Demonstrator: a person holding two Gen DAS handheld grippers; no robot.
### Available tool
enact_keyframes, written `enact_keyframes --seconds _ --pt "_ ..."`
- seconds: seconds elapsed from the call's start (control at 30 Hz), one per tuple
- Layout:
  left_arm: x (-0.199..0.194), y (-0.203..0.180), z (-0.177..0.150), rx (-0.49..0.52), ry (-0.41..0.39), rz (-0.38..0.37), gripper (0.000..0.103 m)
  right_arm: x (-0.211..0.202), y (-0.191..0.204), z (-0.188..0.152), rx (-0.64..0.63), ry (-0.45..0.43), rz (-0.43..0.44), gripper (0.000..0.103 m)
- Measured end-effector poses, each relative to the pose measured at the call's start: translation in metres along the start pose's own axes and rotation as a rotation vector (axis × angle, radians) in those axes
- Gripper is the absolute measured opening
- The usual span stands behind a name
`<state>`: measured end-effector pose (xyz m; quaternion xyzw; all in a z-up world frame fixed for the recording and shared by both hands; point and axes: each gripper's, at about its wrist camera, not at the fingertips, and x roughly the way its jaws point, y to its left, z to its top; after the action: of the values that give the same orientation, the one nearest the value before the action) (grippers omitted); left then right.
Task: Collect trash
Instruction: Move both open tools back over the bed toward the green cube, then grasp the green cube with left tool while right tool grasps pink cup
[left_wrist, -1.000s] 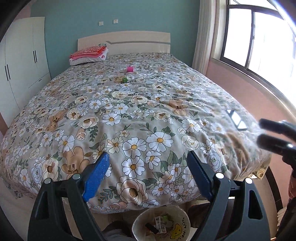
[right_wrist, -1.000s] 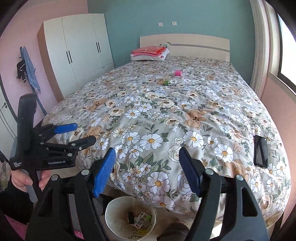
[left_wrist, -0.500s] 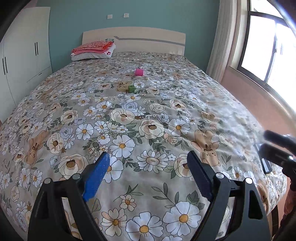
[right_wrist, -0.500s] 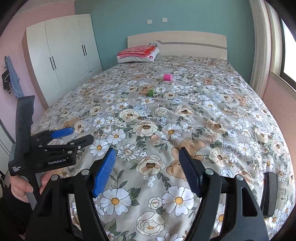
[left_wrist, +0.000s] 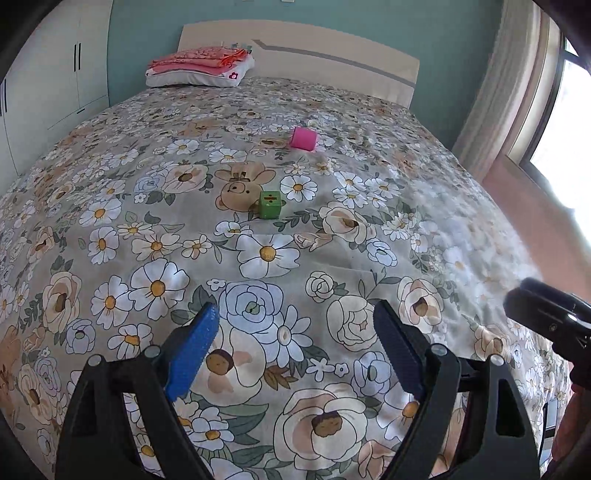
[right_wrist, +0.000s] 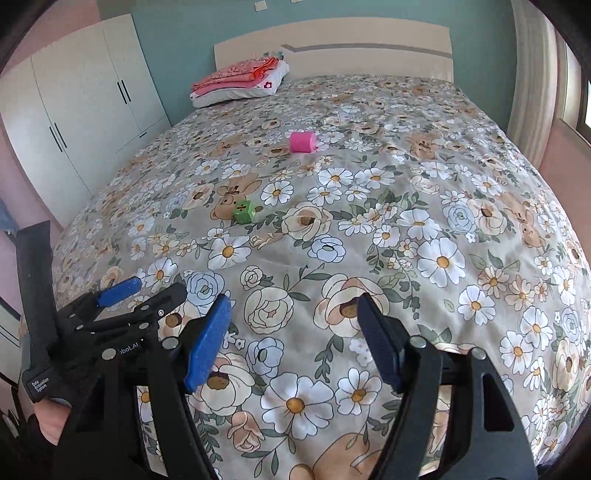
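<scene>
Floral bedspread (left_wrist: 155, 206), teal wall (right_wrist: 192, 40), white wardrobe (right_wrist: 85, 107), both hand-held grippers released

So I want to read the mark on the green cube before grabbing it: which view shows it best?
The left wrist view: the green cube sits larger and near centre, its top mark facing the camera. In the right wrist view the cube is smaller, tilted, its mark harder to read.

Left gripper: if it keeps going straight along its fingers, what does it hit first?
Probably the bedspread. The open left gripper points down at bare floral fabric; nothing lies between its jaws. The green cube sits farther up the bed, likely beyond that line, though depth is unclear.
</scene>
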<state>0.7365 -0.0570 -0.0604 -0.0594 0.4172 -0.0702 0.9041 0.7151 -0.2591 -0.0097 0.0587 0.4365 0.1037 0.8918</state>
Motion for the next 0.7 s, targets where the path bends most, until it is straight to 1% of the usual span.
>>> enact_keyframes --seconds 0.1,0.17,0.27,0.37,0.47,0.5,0.57,0.6,0.63,0.7 --pt "0.038 0.003 0.020 -0.028 -0.003 0.025 0.087 0.032 -0.012 0.036 0.027 0.027 -0.012 0.071" --pt "0.061 0.004 0.030 -0.042 -0.005 0.045 0.087 0.052 -0.015 0.058 0.015 0.018 -0.042 0.071" --pt "0.093 0.009 0.048 -0.069 -0.014 0.041 0.087 0.082 -0.018 0.092 0.012 0.002 -0.057 0.071" --pt "0.122 0.010 0.064 -0.078 -0.026 0.064 0.087 0.113 -0.019 0.125 0.013 -0.022 -0.076 0.071" --pt "0.147 0.011 0.075 -0.085 -0.024 0.076 0.087 0.145 -0.015 0.159 -0.020 -0.040 -0.096 0.071" --pt "0.154 0.014 0.077 -0.091 -0.025 0.083 0.086 0.157 -0.014 0.168 -0.018 -0.038 -0.100 0.071" --pt "0.164 0.019 0.081 -0.103 -0.028 0.077 0.080 0.184 -0.013 0.186 -0.004 -0.015 -0.095 0.071" --pt "0.169 0.021 0.082 -0.106 -0.024 0.086 0.078 0.197 -0.012 0.194 0.000 -0.005 -0.111 0.071" --pt "0.173 0.023 0.082 -0.113 -0.022 0.089 0.078 0.210 -0.010 0.201 -0.004 0.004 -0.134 0.071" --pt "0.184 0.026 0.083 -0.114 -0.002 0.074 0.075 0.237 -0.006 0.214 -0.001 0.033 -0.130 0.071"
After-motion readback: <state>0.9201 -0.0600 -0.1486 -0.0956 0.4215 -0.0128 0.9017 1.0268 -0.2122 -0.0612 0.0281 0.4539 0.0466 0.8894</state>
